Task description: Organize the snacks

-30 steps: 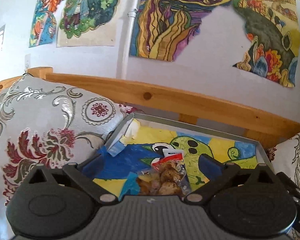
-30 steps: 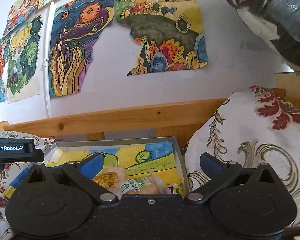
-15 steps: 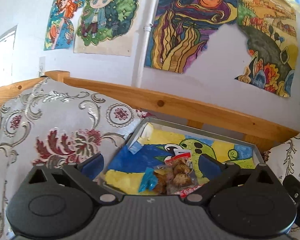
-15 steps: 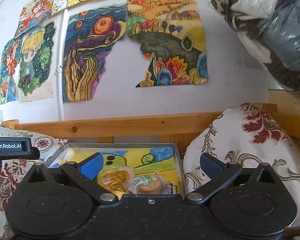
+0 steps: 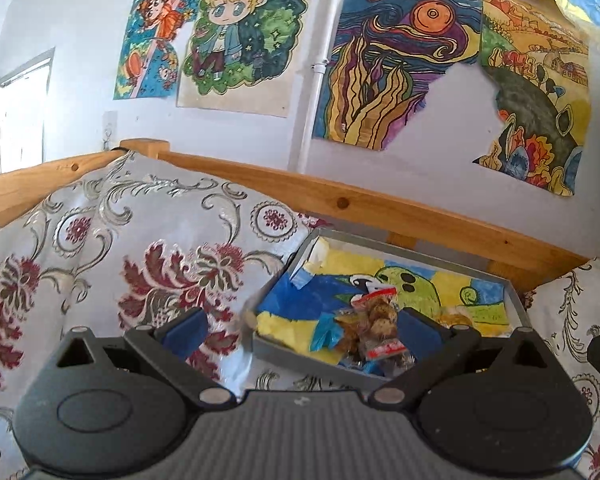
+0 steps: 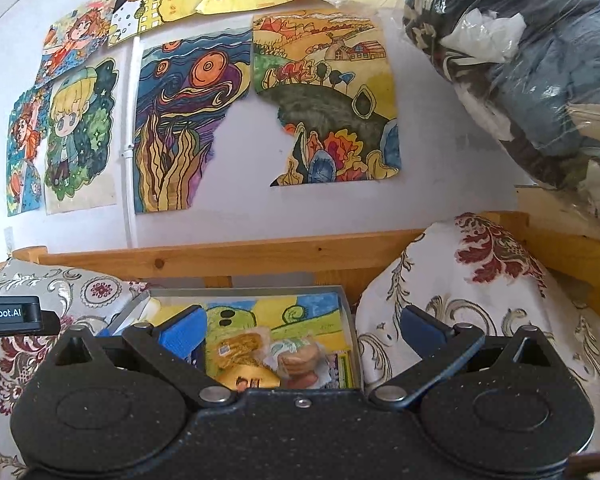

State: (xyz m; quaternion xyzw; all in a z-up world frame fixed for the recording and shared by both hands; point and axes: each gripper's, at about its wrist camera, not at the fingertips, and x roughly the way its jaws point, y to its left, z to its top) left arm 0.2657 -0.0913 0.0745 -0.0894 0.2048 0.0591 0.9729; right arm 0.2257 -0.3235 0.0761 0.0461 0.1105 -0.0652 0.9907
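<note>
Left wrist view shows the left hand-held gripper (image 5: 300,330) released, its blue fingers (image 5: 184,330) spread wide and holding nothing. Between and beyond them lies a grey tray (image 5: 300,354) with a painted paper lining its bottom. Inside the tray, near its front wall, sits a clear snack bag (image 5: 374,330) with brown pieces and a red label, and a small blue packet (image 5: 326,332) touches its left side. A flowered cushion (image 5: 120,256) leans just beside the tray on the left, and a wooden rail (image 5: 380,208) runs behind.

Right wrist view shows the right hand-held gripper (image 6: 300,330) also released and empty, fingers wide apart. Beyond it the same tray (image 6: 350,320) holds a bag of yellow snacks (image 6: 240,346) and, touching it on the right, a pack of round biscuits (image 6: 298,356); a yellow packet (image 6: 246,378) lies in front of them. Another flowered cushion (image 6: 480,300) stands just right of the tray. Drawings (image 6: 176,120) hang on the wall above.
</note>
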